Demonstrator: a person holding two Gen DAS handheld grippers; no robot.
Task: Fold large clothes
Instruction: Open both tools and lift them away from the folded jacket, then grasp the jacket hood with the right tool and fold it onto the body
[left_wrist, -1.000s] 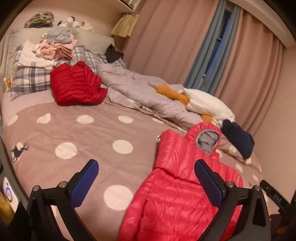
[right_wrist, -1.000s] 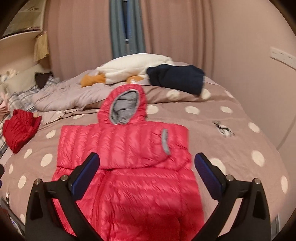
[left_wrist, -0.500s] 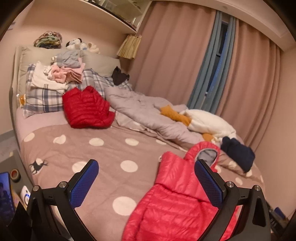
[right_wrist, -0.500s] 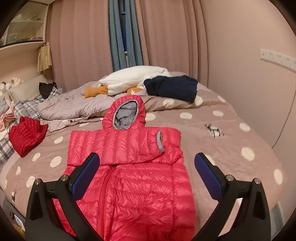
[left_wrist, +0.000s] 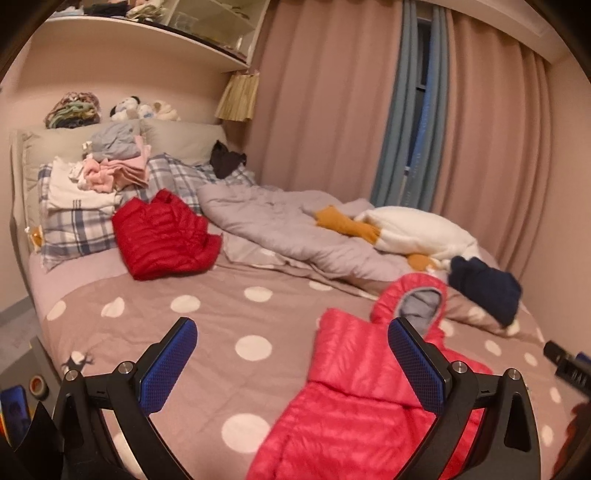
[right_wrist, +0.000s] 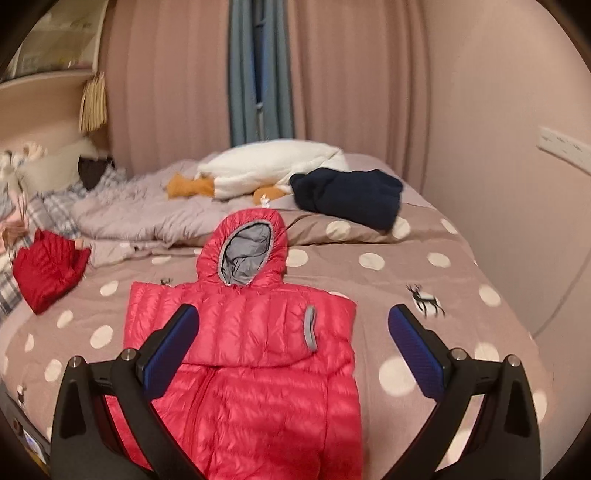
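Pink-red hooded down jacket (right_wrist: 251, 354) flat on polka-dot bedspread (right_wrist: 406, 280), directly under and ahead of right claw (right_wrist: 293, 332). Long axis runs away from that claw, hood (right_wrist: 245, 254) at far end, sleeves folded across chest. Right claw spread apart, empty. Left claw (left_wrist: 291, 354) likewise apart, empty; jacket to its right. No readable writing.
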